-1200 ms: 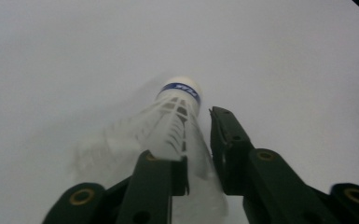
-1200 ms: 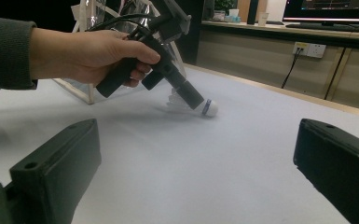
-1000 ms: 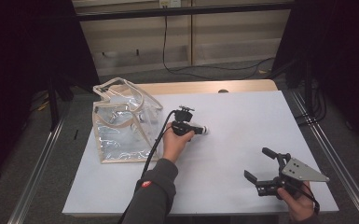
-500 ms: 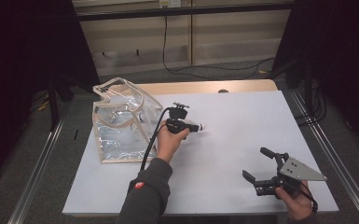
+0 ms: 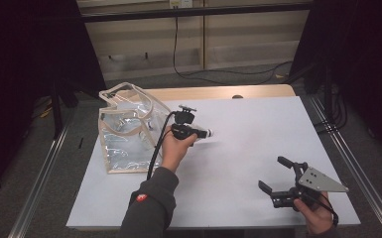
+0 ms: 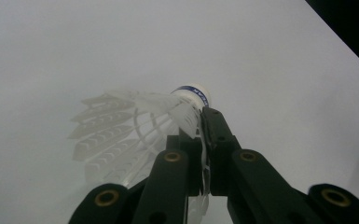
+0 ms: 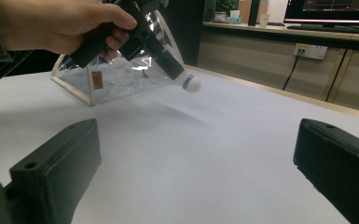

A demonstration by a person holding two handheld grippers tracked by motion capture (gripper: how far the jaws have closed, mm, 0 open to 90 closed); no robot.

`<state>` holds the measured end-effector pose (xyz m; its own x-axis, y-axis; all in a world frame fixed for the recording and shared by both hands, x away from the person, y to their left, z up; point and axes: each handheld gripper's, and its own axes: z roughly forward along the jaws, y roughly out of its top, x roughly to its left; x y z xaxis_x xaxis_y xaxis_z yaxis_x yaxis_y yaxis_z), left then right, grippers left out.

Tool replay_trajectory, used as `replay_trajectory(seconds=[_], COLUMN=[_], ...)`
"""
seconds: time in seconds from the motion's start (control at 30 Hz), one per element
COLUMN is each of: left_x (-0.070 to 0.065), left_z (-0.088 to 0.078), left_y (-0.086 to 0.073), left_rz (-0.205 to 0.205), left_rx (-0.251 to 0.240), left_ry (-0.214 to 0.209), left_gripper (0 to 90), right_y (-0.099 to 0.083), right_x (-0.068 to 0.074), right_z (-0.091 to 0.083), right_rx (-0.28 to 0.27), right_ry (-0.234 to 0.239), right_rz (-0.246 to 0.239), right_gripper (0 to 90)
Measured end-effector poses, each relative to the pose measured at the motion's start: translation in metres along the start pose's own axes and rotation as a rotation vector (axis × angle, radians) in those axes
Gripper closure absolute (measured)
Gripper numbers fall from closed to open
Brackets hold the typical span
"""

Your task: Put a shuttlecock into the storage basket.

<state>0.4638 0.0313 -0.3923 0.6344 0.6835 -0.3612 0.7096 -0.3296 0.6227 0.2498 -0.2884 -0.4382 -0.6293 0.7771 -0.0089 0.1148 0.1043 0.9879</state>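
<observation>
My left gripper (image 5: 204, 133) hovers above the white table (image 5: 258, 124), just right of a clear plastic bag (image 5: 124, 134). It is shut on a white feathered shuttlecock (image 6: 192, 95), jaws pinching the feathers near the cork. The right gripper view shows that left gripper (image 7: 168, 56) tilted down, with the shuttlecock's cork (image 7: 191, 84) sticking out and the bag (image 7: 88, 79) behind it. Inside the bag lies another shuttlecock (image 7: 128, 72). My right gripper (image 5: 273, 172) sits low near the table's front right corner, jaws wide open and nothing between them (image 7: 196, 154).
A wooden strip (image 5: 208, 92) runs along the table's far edge. Metal rails (image 5: 347, 158) flank both sides. A black cable (image 5: 156, 148) trails from the left gripper along the forearm. A counter with wall sockets (image 7: 312, 49) stands beyond the table.
The left hand has drifted a little left and away from me, toward the bag, still holding the shuttlecock. The right gripper has barely shifted.
</observation>
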Motion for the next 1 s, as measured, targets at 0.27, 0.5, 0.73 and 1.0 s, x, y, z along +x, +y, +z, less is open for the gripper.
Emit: replay_trajectory(seconds=[0.27,0.5,0.73,1.0], left_x=[0.001,-0.002,-0.003,-0.005], left_z=[-0.017,-0.028,-0.038,-0.048], left_y=[0.006,0.01,0.015,0.021], left_rz=[0.001,0.006,0.012,0.012], left_rx=[-0.007,-0.015,-0.017,-0.011], left_ry=[0.03,0.029,0.037,0.038], left_gripper=[88.0,88.0,88.0,88.0], right_y=[0.0,0.0,0.0,0.0], right_x=[0.0,0.0,0.0,0.001], right_z=[0.0,0.001,0.001,0.001], right_rx=[-0.003,-0.001,-0.002,0.0], right_ry=[0.002,0.002,0.004,0.005], right_rz=[0.001,-0.001,-0.001,-0.001], right_gripper=[0.2,0.3,0.3,0.3])
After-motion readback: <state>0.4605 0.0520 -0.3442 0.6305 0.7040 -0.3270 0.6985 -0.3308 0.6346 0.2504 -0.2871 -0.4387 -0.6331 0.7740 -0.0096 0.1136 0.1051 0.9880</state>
